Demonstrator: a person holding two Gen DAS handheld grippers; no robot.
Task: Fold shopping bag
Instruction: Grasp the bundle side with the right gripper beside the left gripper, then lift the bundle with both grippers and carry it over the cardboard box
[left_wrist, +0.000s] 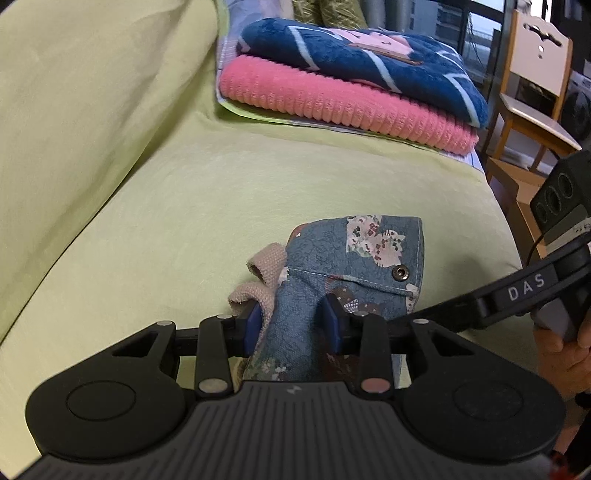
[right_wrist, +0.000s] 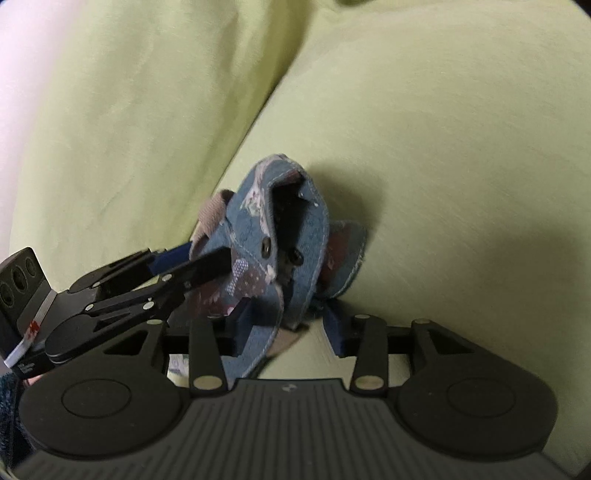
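Note:
A small folded shopping bag (left_wrist: 354, 258), blue floral cloth with a metal snap (left_wrist: 398, 272) and beige handles (left_wrist: 266, 266), stands on the sofa seat. My left gripper (left_wrist: 294, 325) is shut on its lower part, a blue pad pressed in on each side. In the right wrist view the bag (right_wrist: 314, 229) gapes at its top edge. My right gripper (right_wrist: 288, 326) is open around its near flap: the cloth lies against the left pad and the right pad stands clear. The left gripper's fingers (right_wrist: 192, 266) reach in from the left onto the bag.
The yellow-green sofa seat (left_wrist: 258, 177) and backrest (left_wrist: 92, 92) surround the bag. A folded pink blanket (left_wrist: 351, 103) with a blue one (left_wrist: 351, 55) on top lies at the seat's far end. A wooden chair (left_wrist: 535, 74) stands beyond the sofa. A hand (left_wrist: 565, 350) holds the right gripper.

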